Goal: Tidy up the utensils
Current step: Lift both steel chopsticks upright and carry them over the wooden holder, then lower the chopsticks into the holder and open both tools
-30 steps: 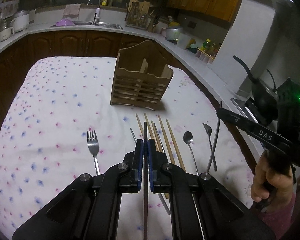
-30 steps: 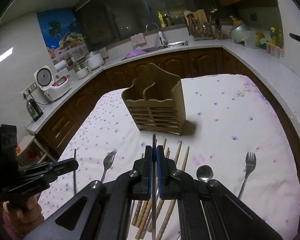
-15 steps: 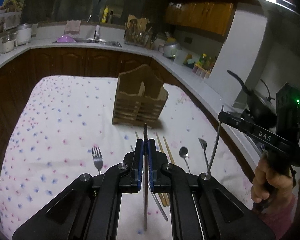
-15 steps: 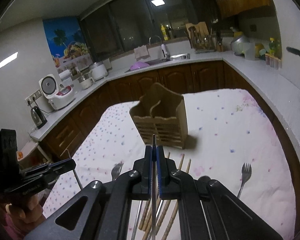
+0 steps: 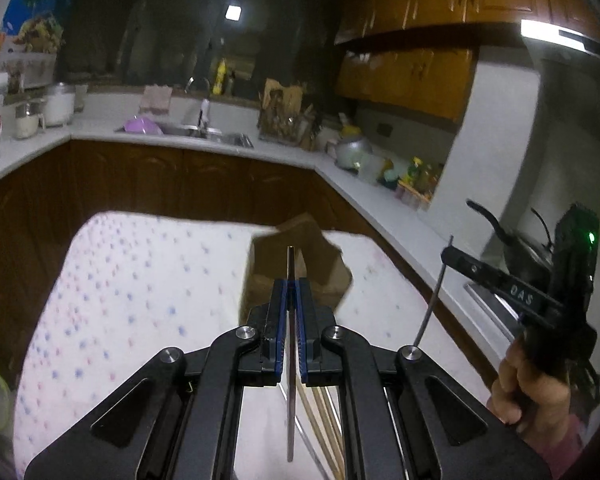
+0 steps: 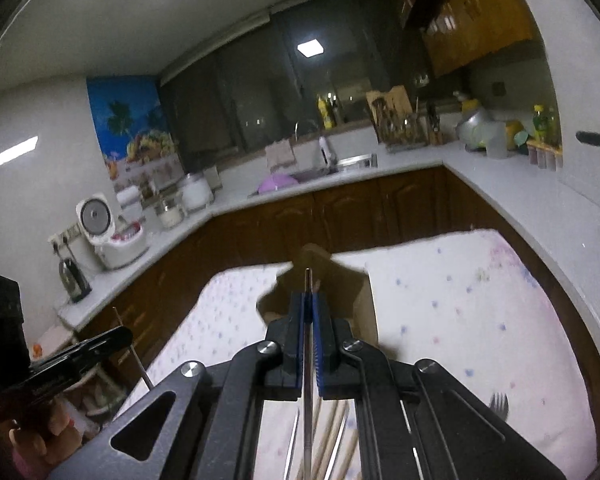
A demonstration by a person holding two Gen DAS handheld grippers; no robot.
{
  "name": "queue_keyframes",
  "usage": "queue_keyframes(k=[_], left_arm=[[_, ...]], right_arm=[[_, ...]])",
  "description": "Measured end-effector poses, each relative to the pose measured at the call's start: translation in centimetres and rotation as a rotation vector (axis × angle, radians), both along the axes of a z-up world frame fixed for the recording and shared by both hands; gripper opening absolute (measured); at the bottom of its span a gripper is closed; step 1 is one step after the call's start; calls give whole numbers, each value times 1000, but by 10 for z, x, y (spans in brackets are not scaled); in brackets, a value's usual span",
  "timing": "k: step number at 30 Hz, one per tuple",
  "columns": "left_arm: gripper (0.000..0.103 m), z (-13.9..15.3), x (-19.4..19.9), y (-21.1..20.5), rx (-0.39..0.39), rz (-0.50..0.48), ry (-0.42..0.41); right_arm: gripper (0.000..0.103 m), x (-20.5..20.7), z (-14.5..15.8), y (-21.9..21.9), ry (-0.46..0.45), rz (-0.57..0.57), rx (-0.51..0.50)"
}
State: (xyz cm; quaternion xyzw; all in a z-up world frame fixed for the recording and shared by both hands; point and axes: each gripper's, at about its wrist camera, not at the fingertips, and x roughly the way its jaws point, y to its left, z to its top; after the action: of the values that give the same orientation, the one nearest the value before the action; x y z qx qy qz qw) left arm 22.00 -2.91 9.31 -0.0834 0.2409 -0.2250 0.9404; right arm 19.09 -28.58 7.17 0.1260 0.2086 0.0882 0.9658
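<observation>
My left gripper [image 5: 290,292] is shut on a thin metal chopstick [image 5: 290,400] that runs down between the blue pads. My right gripper [image 6: 309,308] is shut on another thin metal chopstick [image 6: 308,420]; it also shows in the left wrist view [image 5: 432,300]. The wooden utensil holder [image 5: 300,268] stands on the spotted cloth just ahead of both grippers; it also shows in the right wrist view [image 6: 336,296], partly hidden. Wooden chopsticks [image 6: 332,436] lie on the cloth below the right gripper. A fork [image 6: 498,402] lies at the right.
The table has a white spotted cloth [image 5: 140,280]. Dark wood cabinets and a white counter [image 5: 100,132] wrap around behind it, with a sink, a rice cooker [image 6: 108,232] and bottles. A pan [image 5: 512,248] sits on the stove to the right.
Both grippers have risen and tilted up, each with its metal chopstick. The holder now sits lower and closer in both views, and most utensils on the cloth have dropped out of sight.
</observation>
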Motion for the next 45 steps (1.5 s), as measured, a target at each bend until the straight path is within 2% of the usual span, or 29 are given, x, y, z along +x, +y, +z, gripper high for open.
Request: queue_keyframes(k=[6, 11, 15, 19, 22, 30, 38, 45], left_arm=[[4, 27, 47, -10, -11, 68, -101], [4, 51, 89, -17, -51, 131, -171], [4, 55, 116, -26, -41, 201, -226], [4, 39, 148, -34, -63, 237, -204], [4, 19, 164, -39, -90, 257, -191], [4, -33, 177, -52, -60, 261, -137], [5, -60, 181, -55, -22, 223, -65], [6, -65, 186, -55, 2, 213, -24]], right_arm=[[4, 36, 20, -6, -122, -80, 4], [4, 74, 32, -14, -200, -138, 29], [4, 100, 34, -20, -236, -177, 44], [4, 122, 26, -23, -256, -211, 28], [4, 135, 3, -22, -237, -221, 32], [4, 145, -44, -23, -193, -235, 31], [4, 149, -61, -31, -99, -195, 60], [5, 150, -55, -33, -48, -163, 42]])
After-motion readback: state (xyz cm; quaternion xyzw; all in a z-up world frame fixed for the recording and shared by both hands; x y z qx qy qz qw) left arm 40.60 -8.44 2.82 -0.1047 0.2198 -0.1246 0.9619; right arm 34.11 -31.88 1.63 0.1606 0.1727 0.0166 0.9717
